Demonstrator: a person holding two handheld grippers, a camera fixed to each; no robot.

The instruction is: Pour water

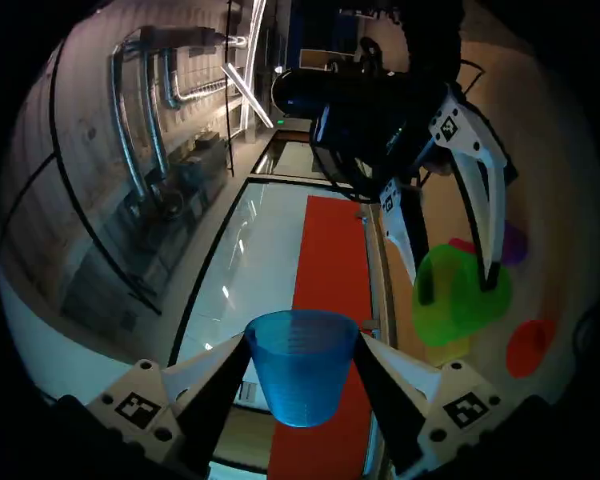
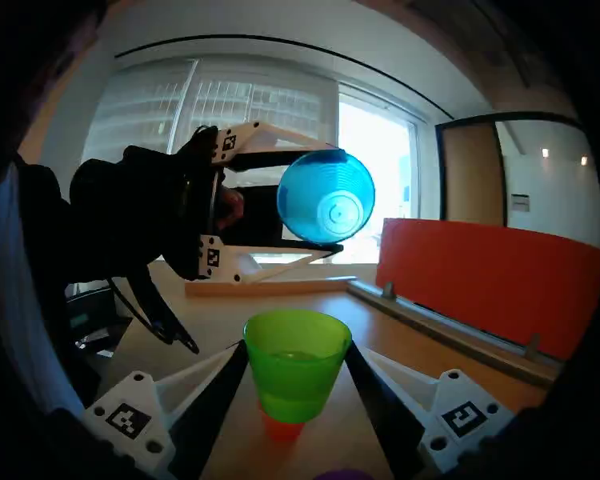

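Left gripper (image 1: 302, 344) clamps blue cup (image 1: 302, 374), tipped on its side, high above the desk (image 2: 404, 340). Right gripper (image 2: 295, 352) clamps green cup (image 2: 294, 370) upright, low over desk; orange cup (image 2: 282, 429) on desk beneath.

No words or numbers can be read.
Black-and-white square marker tags (image 1: 137, 409) sit on the finger bases on both sides of the left gripper (image 1: 302, 338) and the right gripper (image 2: 294, 352); they carry patterns, not letters. Far ahead and right of the right claw, a small white wall sign (image 2: 520, 202) is too small to read.
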